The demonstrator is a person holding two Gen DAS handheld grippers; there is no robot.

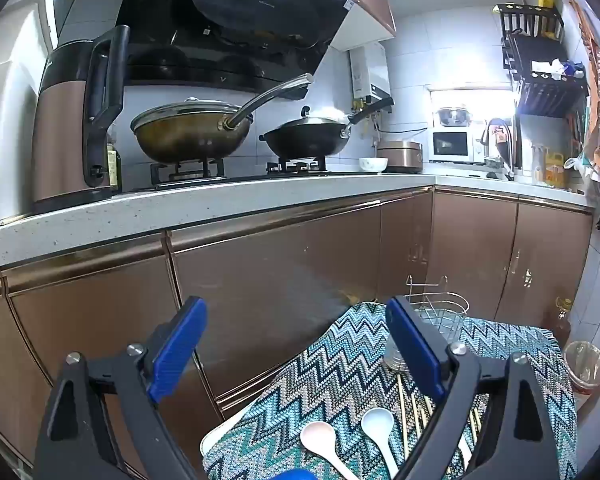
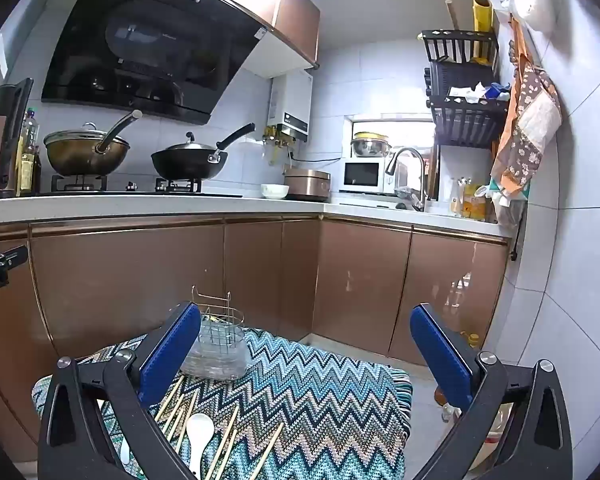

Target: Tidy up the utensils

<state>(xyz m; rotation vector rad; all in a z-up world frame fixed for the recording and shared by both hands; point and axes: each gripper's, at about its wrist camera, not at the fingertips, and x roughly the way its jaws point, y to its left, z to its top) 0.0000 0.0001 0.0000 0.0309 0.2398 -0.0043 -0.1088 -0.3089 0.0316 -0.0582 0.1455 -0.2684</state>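
A small table covered by a zigzag cloth (image 1: 332, 364) (image 2: 320, 384) carries the utensils. A wire utensil holder (image 1: 444, 316) (image 2: 220, 336) stands at its far edge on a clear base. In the left wrist view a pink spoon (image 1: 320, 438) and a white spoon (image 1: 378, 424) lie beside several bamboo chopsticks (image 1: 414, 408). The right wrist view shows a white spoon (image 2: 198, 432) among scattered chopsticks (image 2: 224, 436). My left gripper (image 1: 296, 348) is open and empty above the table's near left. My right gripper (image 2: 306, 356) is open and empty above the cloth.
Copper cabinet doors (image 1: 268, 280) run behind the table under a white counter (image 1: 180, 208). Two woks (image 1: 192, 132) (image 1: 308, 138) sit on the stove. A bottle (image 1: 562, 320) and a bin (image 1: 586, 368) stand on the floor to the right.
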